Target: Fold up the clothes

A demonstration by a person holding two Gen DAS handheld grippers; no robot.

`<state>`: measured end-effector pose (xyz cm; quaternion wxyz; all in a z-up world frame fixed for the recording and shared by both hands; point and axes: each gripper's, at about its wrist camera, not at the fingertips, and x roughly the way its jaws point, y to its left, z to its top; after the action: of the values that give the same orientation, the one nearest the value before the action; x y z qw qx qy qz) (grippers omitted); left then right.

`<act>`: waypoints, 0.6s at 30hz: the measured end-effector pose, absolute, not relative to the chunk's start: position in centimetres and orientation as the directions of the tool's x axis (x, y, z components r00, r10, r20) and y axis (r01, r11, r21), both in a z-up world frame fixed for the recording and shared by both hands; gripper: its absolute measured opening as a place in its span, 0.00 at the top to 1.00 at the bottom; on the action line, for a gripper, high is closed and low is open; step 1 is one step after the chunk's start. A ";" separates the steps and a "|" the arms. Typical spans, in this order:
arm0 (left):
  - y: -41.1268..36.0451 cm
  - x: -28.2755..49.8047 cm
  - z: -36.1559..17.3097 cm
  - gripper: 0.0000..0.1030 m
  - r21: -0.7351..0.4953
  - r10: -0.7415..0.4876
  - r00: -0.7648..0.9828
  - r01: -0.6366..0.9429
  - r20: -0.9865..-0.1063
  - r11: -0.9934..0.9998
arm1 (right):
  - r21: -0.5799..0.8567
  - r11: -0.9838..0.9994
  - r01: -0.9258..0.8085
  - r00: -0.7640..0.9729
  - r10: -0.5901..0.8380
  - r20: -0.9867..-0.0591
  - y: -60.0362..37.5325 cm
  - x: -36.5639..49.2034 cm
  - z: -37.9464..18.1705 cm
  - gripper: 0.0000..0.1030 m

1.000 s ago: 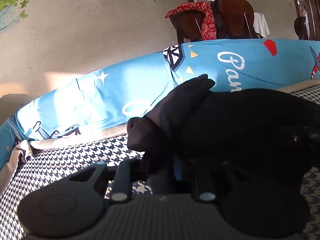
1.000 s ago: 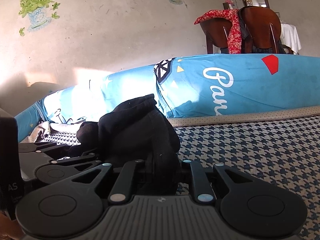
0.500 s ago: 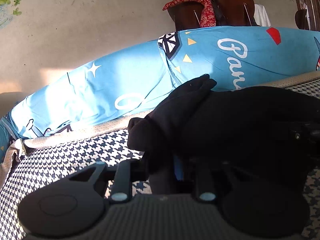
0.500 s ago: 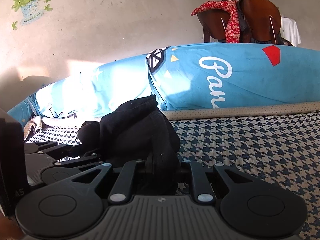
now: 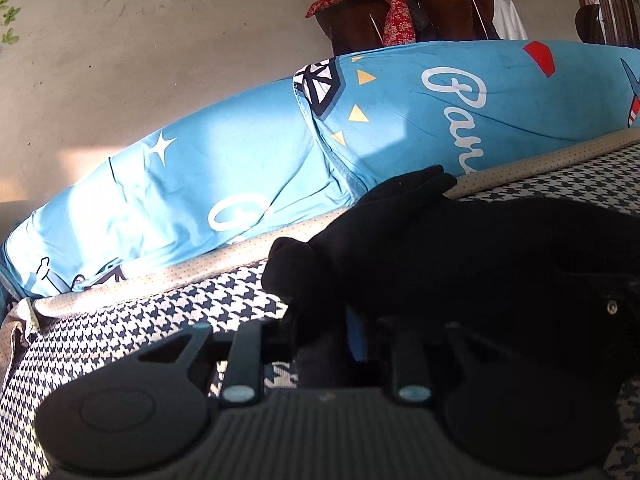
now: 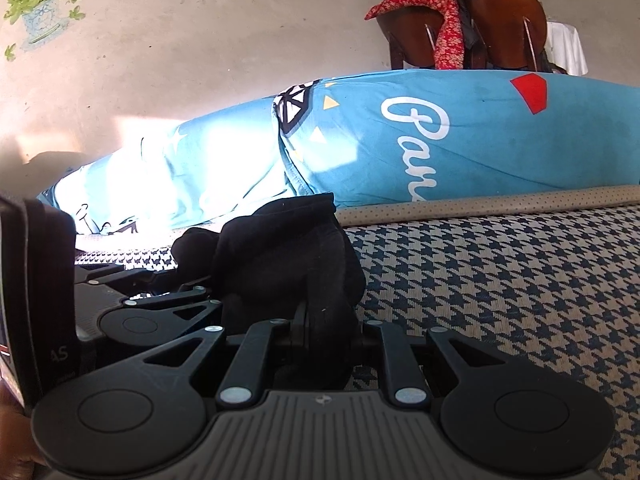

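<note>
A black garment (image 5: 400, 248) lies bunched low over the houndstooth bed surface (image 5: 120, 328). In the left wrist view my left gripper (image 5: 326, 332) is shut on a fold of it, and the cloth spreads right over a dark device. In the right wrist view the same black garment (image 6: 288, 252) rises in a lump straight ahead. My right gripper (image 6: 324, 328) is shut on its near edge. The left gripper (image 6: 160, 304) shows there at the left, close alongside, holding the cloth too. The fingertips of both are buried in fabric.
A long blue printed bolster (image 6: 440, 140) lies along the far edge of the bed against a pale wall (image 6: 200, 40). Behind it stand wooden chairs (image 6: 500, 24) draped with a red patterned cloth (image 6: 448, 32). Houndstooth bed surface (image 6: 500, 280) stretches to the right.
Both grippers have sunk lower and nearer to the bed with the black garment held. The bolster and wall have slid upward in both views. The grips are unchanged.
</note>
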<state>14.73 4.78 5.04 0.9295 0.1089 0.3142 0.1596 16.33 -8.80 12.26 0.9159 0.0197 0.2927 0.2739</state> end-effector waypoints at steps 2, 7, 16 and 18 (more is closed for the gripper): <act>4.5 15.0 4.9 0.78 0.336 0.380 0.755 -0.223 -0.534 0.915 | 0.196 0.860 -0.471 0.680 0.495 -0.541 -8.8 16.3 12.1 0.85; 5.5 15.9 4.2 0.76 0.336 0.385 0.727 -0.221 -0.569 0.915 | 0.162 0.902 -0.399 0.641 0.401 -0.654 -8.8 16.9 10.4 0.84; 10.8 15.5 4.8 0.73 0.192 0.380 0.662 -0.341 -0.645 0.920 | 0.160 0.935 -0.315 0.666 0.338 -0.665 -11.7 17.4 11.3 0.70; 11.5 15.3 5.0 0.73 0.183 0.386 0.657 -0.358 -0.647 0.916 | 0.189 0.936 -0.297 0.694 0.348 -0.631 -12.6 17.2 11.4 0.70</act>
<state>15.31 11.46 4.98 0.9100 0.0198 0.3601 0.2044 17.24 -12.65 11.42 0.9195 0.0362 0.3499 0.1753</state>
